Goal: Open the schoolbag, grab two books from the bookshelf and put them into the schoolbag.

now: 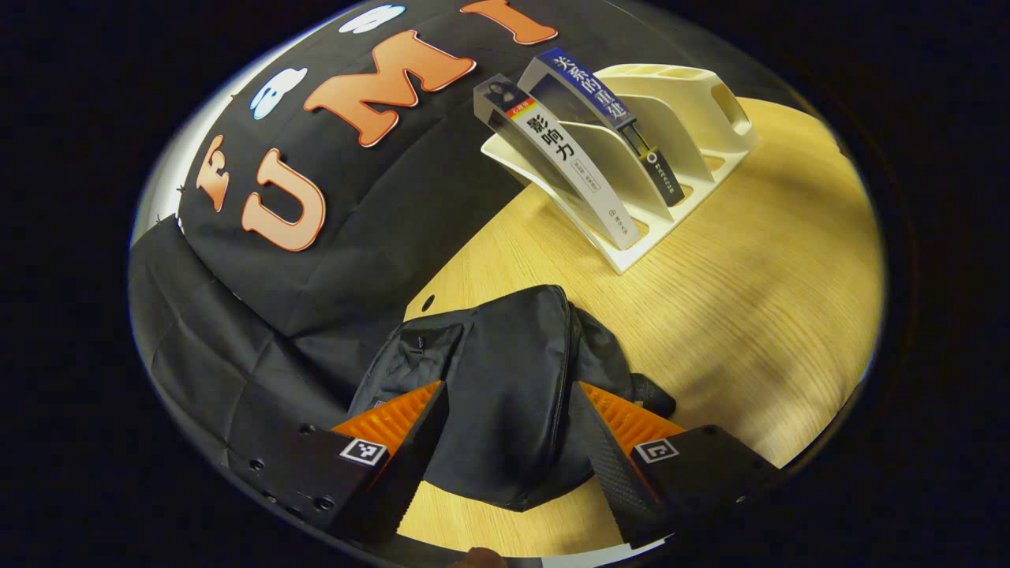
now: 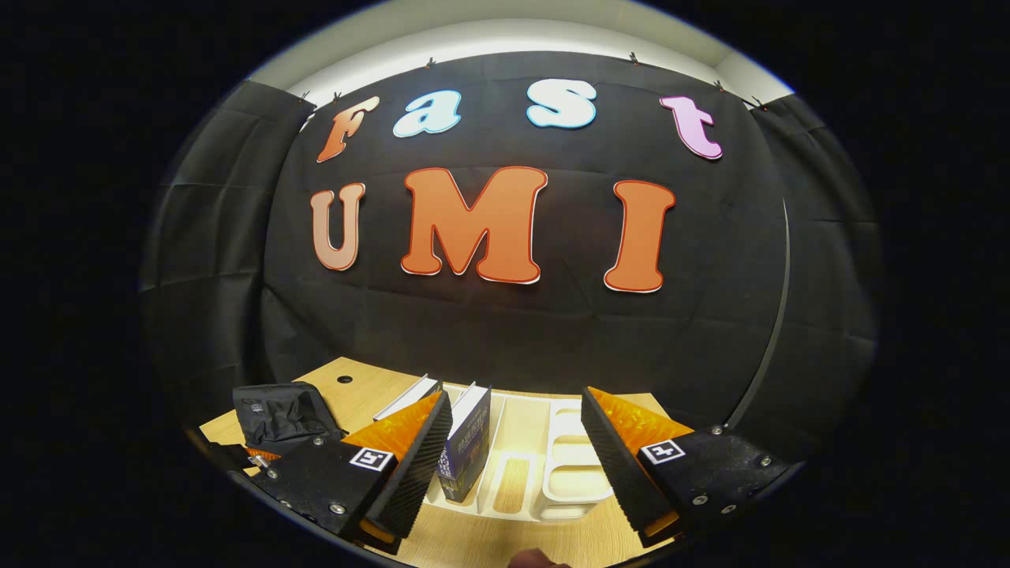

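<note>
1. Your left tool [image 1: 509, 422] hangs over the schoolbag [image 1: 505, 386] with its fingers spread wide, one to each side of the bag's middle; nothing is held between them; I cannot tell whether the fingertips touch the fabric.
2. The schoolbag lies flat on the wooden counter [image 1: 757, 315], close to the black cloth wall; its zipper [image 1: 562, 379] runs lengthwise down the bag and looks closed.
3. The bookshelf [image 1: 678, 142], a pale slotted rack, stands on the counter well beyond the bag; two books lean in its slots; the white-spined book [image 1: 564, 170] sits in the slot nearest the bag, the blue-spined book [image 1: 607, 110] in the next slot.
4. Your right tool [image 2: 517, 442] is also wide, holding nothing; it faces the bookshelf [image 2: 568, 473] from near, with the blue-spined book [image 2: 465, 450] just beside its left finger; the white-spined book [image 2: 406, 398] shows behind that finger.
5. In the right gripper view the schoolbag [image 2: 280, 414] lies off to the left of the rack, apart from it.
</note>
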A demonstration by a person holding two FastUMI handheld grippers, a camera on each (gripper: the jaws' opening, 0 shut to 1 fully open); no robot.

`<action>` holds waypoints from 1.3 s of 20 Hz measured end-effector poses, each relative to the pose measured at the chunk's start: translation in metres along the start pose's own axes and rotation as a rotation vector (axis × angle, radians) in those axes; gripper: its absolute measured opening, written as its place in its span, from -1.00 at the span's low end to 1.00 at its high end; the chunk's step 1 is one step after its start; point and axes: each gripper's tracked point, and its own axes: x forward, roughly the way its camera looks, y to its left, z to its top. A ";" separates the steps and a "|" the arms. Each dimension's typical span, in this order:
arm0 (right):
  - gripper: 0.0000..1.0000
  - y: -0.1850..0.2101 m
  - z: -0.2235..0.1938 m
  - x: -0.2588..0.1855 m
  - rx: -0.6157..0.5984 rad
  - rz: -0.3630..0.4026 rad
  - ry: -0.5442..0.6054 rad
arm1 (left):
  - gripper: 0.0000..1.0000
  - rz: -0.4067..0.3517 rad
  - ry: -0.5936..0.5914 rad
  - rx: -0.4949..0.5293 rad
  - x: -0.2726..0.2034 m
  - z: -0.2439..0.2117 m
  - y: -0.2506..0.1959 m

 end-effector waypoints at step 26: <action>0.96 0.033 0.003 0.033 -0.054 0.022 0.078 | -0.81 -0.184 0.113 0.073 0.038 0.014 0.045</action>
